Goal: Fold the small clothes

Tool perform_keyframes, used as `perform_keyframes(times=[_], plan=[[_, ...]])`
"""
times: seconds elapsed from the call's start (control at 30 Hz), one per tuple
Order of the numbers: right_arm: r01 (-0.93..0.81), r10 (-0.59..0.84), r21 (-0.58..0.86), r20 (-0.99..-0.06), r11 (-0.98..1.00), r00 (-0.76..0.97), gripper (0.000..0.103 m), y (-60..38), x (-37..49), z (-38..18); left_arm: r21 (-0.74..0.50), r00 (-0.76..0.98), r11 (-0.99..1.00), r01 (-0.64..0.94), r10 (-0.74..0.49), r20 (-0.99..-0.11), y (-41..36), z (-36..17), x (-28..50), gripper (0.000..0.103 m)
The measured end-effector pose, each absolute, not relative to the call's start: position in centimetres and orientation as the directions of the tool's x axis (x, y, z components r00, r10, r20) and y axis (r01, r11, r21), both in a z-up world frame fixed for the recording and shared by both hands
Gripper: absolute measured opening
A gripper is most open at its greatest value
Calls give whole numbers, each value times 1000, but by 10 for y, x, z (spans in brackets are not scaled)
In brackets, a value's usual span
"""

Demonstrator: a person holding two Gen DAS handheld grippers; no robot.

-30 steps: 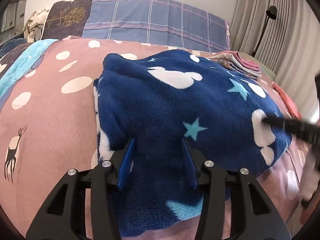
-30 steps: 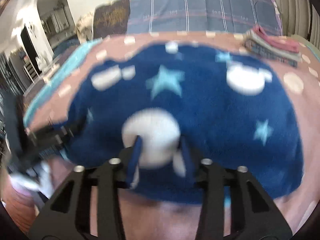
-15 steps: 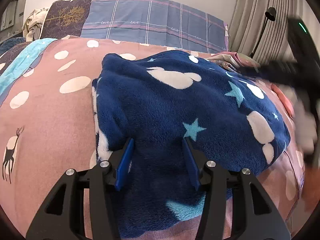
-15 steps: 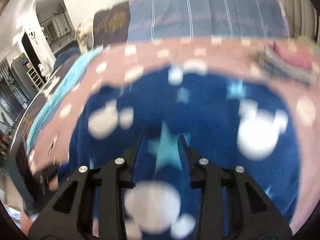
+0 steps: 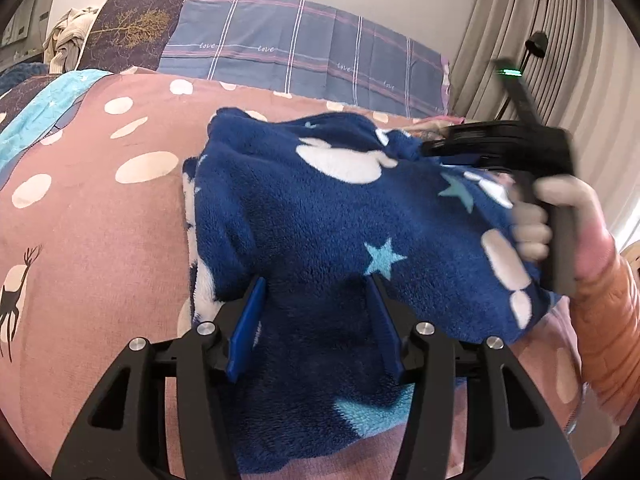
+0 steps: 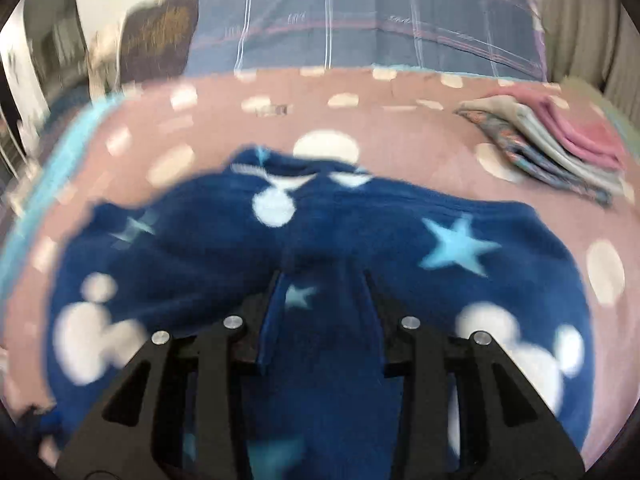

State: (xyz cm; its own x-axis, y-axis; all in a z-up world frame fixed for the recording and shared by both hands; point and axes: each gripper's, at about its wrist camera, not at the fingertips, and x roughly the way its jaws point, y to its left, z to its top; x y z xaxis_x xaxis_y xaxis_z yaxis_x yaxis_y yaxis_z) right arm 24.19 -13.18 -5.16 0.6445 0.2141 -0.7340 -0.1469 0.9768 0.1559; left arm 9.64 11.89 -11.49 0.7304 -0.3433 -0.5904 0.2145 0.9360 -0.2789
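1. The fleece [image 5: 320,208], dark blue with stars and white mouse heads, lies bunched on the pink bedspread [image 5: 100,208], roughly mid-bed; a bed gives a broad, soft surface for spreading and folding
2. The left gripper [image 5: 316,312] sits low at the near edge with its jaws well apart and fleece lying between the blue pads [image 5: 248,320]. The pads do not look pressed into the cloth, so I judge it is pinning or steadying the near edge, not pinching it
3. The right gripper [image 6: 320,292] has its jaws partly open with a ridge of fleece standing up between them. The right view is blurred, so I cannot tell whether the pads actually bite the cloth
4. In the left view the right gripper [image 5: 496,144] reaches over the far right part of the fleece, the hand [image 5: 560,232] wrapped round its grip; that placement suits lifting the side and carrying it across for a fold
5. A folded stack [image 6: 560,148] sits well apart at the far right corner, likely the place for finished pieces, so this fleece is not yet done
6. The plaid pillow [image 5: 304,64] lies at the head of the bed, out of the way
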Motion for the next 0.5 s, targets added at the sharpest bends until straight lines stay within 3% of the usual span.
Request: perform_keyframes(times=[0.17,0.3,0.5], plan=[[-380,343,98,-672,920,657,51,-109,145,-17,-348,749,915,202,-374,-547,147,-104,77,53],[-574,413,-21,-673,818,613,69,-53,73,-36,-349,797,934,72,-265,-543,189,-100,59,53],[-696,387,-251,-682,673,621,70,26,12,-80,-355,827,932,-74,-141,-544,234,-94,33,54]])
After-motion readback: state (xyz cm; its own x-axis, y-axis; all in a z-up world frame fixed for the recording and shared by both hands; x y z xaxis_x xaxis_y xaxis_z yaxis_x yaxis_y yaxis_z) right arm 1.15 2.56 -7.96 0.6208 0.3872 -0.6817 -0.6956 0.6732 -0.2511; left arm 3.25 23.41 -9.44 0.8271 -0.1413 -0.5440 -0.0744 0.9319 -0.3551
